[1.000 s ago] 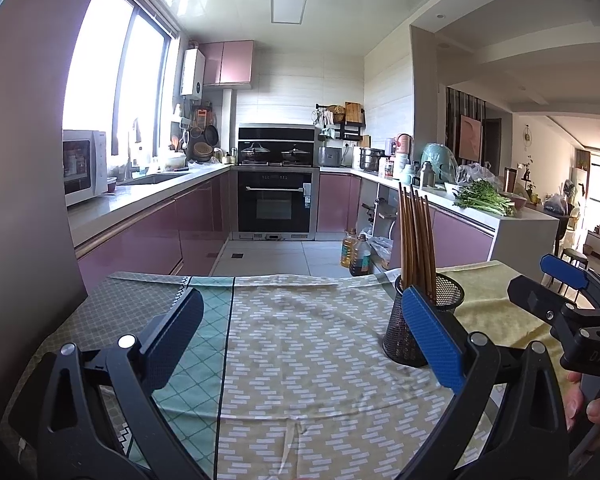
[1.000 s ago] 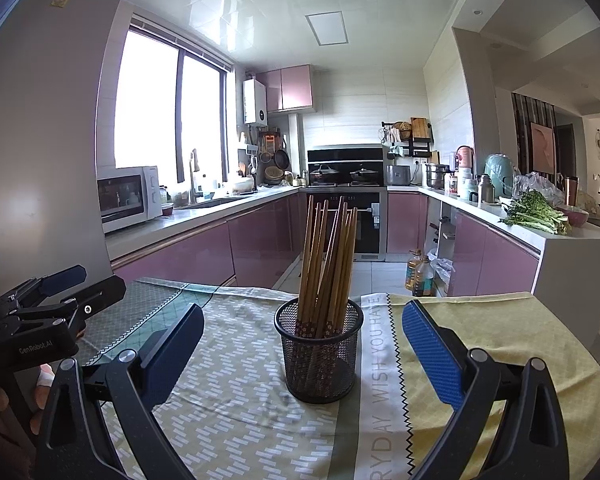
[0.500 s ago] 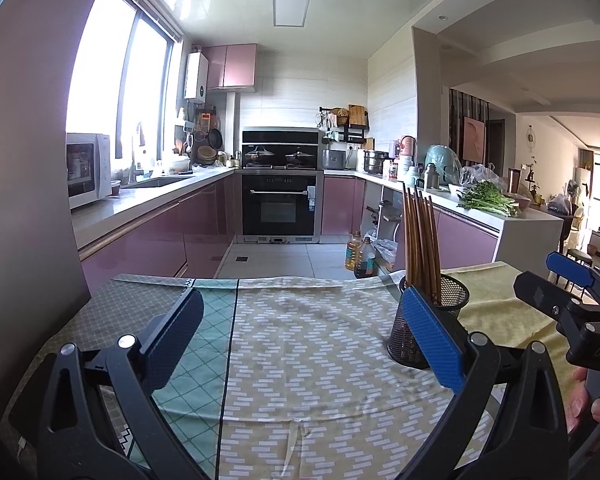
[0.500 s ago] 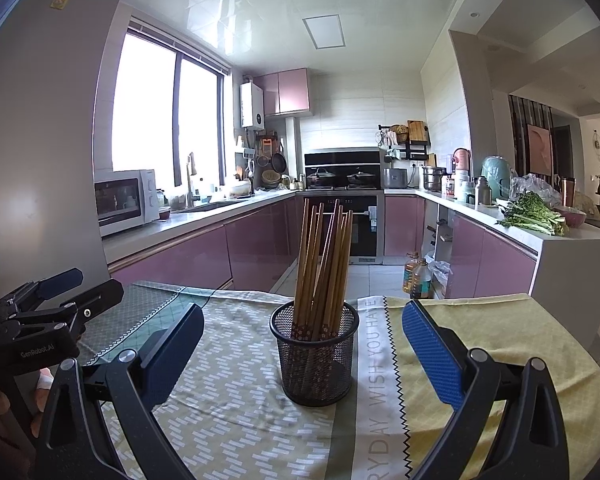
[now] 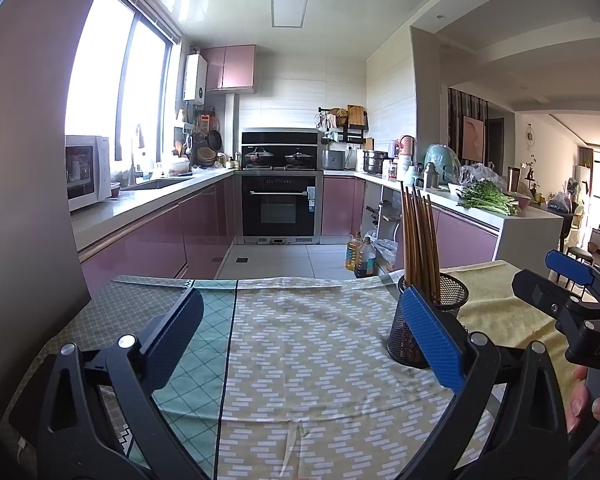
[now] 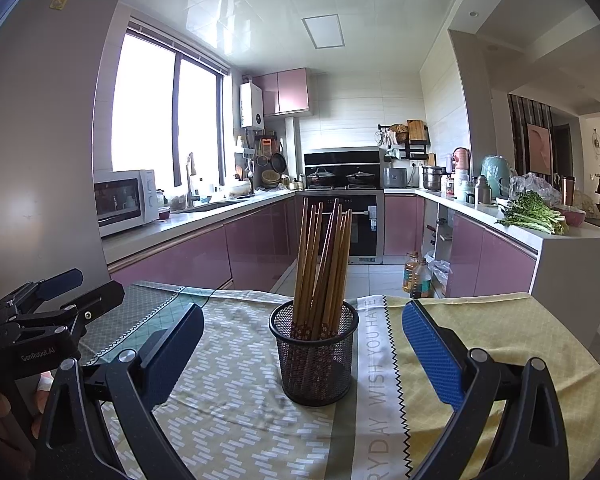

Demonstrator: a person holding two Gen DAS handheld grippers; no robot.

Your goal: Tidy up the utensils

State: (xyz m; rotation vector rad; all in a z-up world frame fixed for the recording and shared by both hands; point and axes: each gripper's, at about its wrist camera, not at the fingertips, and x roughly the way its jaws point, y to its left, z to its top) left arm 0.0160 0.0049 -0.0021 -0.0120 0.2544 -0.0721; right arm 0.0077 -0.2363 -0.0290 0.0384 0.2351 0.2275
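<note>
Both grippers empty, hovering over the table near its front edge. Left gripper point(image 5: 304, 344) has fingers wide apart, nothing between them; it faces the patterned tablecloth point(image 5: 320, 360). Right gripper point(image 6: 300, 348) also spread wide, the black mesh holder point(image 6: 314, 356) sitting in line with the gap but farther out, not touched by either pad. Holder stands upright on the tablecloth, toward the far edge of the table, right of centre, beside the printed lettering strip. Wooden chopsticks point(image 6: 322, 264) bunched in it, tips up, fanning slightly. From the left view the holder point(image 5: 428, 320) is partly hidden behind the blue right-hand pad point(image 5: 430, 336). Kitchen counters behind.
</note>
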